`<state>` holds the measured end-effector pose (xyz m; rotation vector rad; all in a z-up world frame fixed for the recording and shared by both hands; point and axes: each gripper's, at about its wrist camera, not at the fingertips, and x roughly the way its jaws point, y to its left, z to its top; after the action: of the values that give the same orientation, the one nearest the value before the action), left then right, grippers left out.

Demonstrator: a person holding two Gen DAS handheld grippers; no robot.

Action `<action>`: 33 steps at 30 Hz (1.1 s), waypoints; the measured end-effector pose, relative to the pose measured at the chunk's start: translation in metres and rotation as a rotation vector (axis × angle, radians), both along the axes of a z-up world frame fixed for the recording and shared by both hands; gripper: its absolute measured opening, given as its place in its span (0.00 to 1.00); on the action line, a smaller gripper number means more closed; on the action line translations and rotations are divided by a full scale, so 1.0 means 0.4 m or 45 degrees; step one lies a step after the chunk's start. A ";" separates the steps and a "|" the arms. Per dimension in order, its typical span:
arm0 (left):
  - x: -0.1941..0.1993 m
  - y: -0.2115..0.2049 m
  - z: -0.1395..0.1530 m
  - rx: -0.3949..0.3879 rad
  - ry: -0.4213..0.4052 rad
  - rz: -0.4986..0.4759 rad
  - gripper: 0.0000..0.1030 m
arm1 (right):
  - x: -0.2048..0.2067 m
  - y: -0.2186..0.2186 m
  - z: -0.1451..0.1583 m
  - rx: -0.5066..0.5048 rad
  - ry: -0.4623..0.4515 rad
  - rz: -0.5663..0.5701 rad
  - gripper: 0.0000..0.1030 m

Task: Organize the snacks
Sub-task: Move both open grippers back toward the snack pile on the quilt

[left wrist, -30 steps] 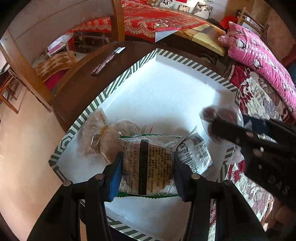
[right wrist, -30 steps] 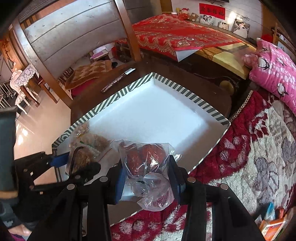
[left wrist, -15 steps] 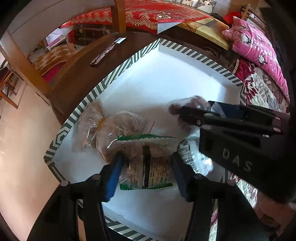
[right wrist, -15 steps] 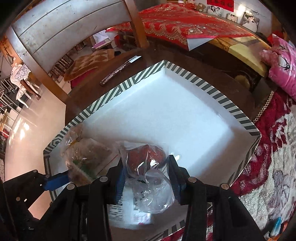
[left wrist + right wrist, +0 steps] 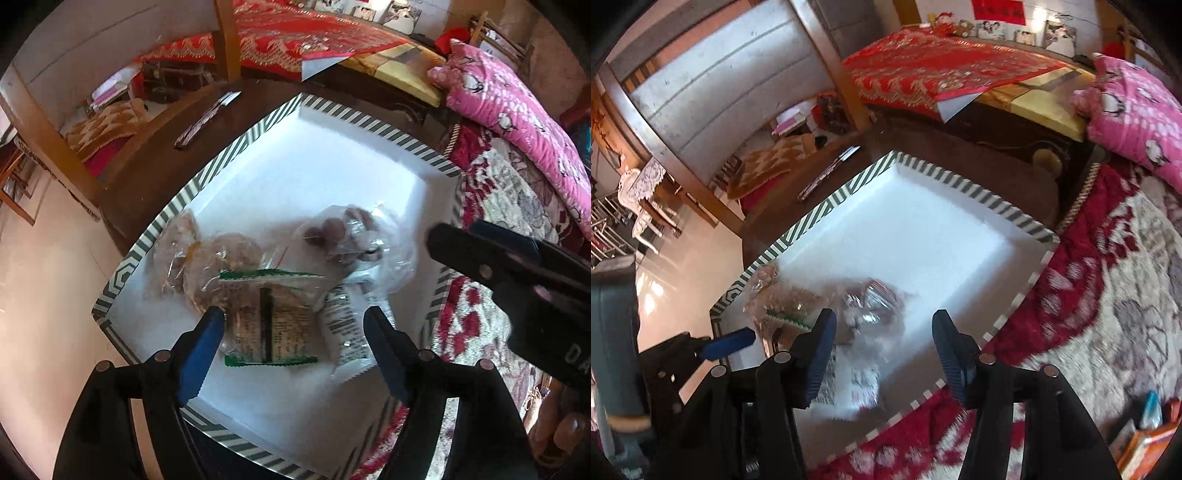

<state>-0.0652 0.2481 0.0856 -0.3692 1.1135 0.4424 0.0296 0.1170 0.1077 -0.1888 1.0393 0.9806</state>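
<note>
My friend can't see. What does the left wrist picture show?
Open blue-tipped left tongs hover over a green-edged clear snack packet lying in a white tray with a striped rim. Other clear snack bags lie beside it; the black right tongs reach in from the right.

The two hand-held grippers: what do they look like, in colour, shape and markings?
The left hand-held gripper and the right hand-held gripper look alike: black angular plastic arms with round silver rivets, ending in blue ribbed pads. Seen from the left wrist view, the right one's black body carries pale letters, "DA" legible. No cables or sleeves show.
</note>
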 end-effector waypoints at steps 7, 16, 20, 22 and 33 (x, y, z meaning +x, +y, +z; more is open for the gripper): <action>0.022 -0.075 0.037 -0.001 -0.045 -0.074 0.76 | -0.005 -0.144 0.030 0.028 -0.018 -0.113 0.61; 0.074 -0.217 0.064 0.005 -0.069 -0.228 0.77 | -0.017 -0.350 0.025 0.008 -0.020 -0.271 0.62; 0.101 -0.292 0.072 0.019 -0.076 -0.310 0.77 | -0.018 -0.446 0.019 -0.007 -0.009 -0.345 0.63; 0.115 -0.330 0.073 0.018 -0.077 -0.353 0.77 | -0.018 -0.497 0.014 -0.010 -0.008 -0.391 0.64; 0.183 -0.495 0.045 -0.033 -0.064 -0.586 0.77 | -0.012 -0.733 -0.029 -0.042 0.037 -0.608 0.66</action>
<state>0.0080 0.0502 0.1038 -0.1368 1.1156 0.0126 0.0247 -0.1762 0.0962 0.0482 1.0638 0.5349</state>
